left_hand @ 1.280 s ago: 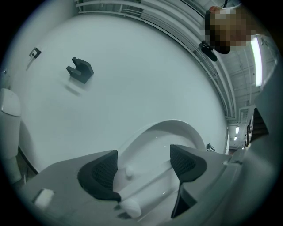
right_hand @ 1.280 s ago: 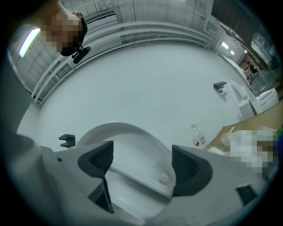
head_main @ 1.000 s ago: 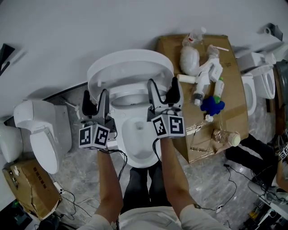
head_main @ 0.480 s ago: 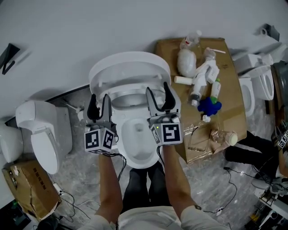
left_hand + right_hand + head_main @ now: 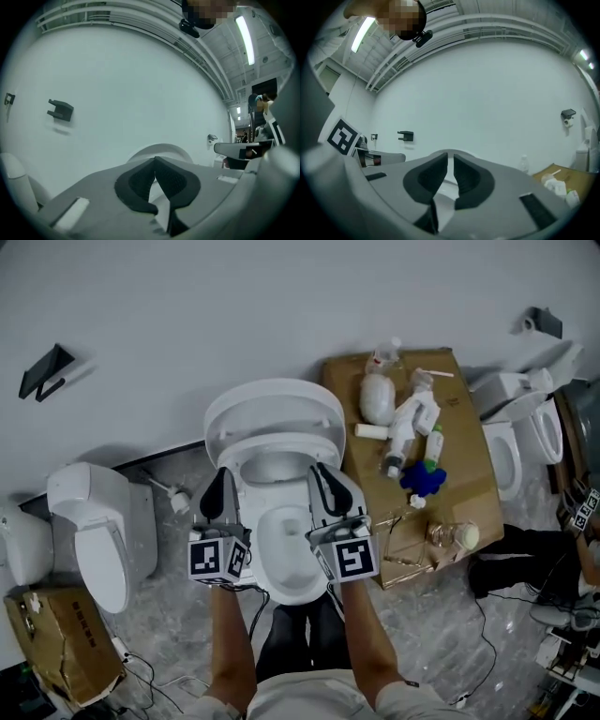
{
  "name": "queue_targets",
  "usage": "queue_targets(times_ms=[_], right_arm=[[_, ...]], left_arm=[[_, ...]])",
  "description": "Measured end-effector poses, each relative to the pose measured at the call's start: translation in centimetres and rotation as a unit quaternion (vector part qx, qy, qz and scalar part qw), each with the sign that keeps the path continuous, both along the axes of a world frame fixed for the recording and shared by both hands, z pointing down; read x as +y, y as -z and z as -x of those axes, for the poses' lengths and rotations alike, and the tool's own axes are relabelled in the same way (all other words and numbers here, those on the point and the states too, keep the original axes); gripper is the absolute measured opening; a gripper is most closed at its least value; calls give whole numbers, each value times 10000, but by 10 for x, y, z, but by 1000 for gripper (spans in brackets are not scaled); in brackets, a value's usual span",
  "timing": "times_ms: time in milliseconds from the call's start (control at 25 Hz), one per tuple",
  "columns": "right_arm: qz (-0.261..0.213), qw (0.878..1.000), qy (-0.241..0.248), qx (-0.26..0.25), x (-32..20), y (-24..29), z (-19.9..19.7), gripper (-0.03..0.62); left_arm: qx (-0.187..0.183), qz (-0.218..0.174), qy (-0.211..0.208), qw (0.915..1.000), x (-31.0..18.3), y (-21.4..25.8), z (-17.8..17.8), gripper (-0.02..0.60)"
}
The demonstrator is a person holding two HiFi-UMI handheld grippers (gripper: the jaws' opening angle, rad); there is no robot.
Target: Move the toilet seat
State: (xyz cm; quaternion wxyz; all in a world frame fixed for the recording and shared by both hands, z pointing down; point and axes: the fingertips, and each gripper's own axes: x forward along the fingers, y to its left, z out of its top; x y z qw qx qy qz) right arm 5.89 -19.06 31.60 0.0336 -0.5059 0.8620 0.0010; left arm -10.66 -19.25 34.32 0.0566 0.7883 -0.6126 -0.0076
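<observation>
Seat position: toilet seat (image 5: 274, 416) stands raised at the back of the bowl (image 5: 281, 568), leaning toward the wall (image 5: 281, 306). From above, ring and lid appear to be up together, though the two are hard to tell apart.
Left tool: left tool (image 5: 223, 476) hangs over the bowl's left rim, pads pressed together on nothing, clear of the seat.
Right tool: right tool (image 5: 322, 474) hangs over the bowl's right rim, jaws closing with a thin slit left between the pads. Nothing sits in it.
Surroundings: cardboard box (image 5: 469, 493) just right of the toilet carries bottles (image 5: 403, 427); not involved.
Progress: judged, if raising was wanted, the seat is already up and only withdrawal remains. If it is to come down, that whole move is left, since neither tool has contact.
Risk: a raised seat let fall would slam on the rim.
</observation>
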Motion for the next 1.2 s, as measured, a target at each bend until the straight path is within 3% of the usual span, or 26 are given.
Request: queue_targets(times_ms=[120,400,520,720,1200], right_arm=[[4,9999,125,2,24,19,-1,5],[168,9986,490,103,83,70,-4,3],[-70,9970,728,263,107,95,-5,3],[-78,9920,1197,404,144,132,-1,3],[189,9899,1401,135,213,149,3,3]], left_arm=[[-11,-51,-264,9996,21,23,-9,-2],[92,-133,-824,9965,75,83,-24,-2],[179,-52,-1088,9939,100,106,-31,-2],[223,-134,-1415,9896,135,144,-37,-2],[229,-56,-1734,9846,208,158,-57,-2]])
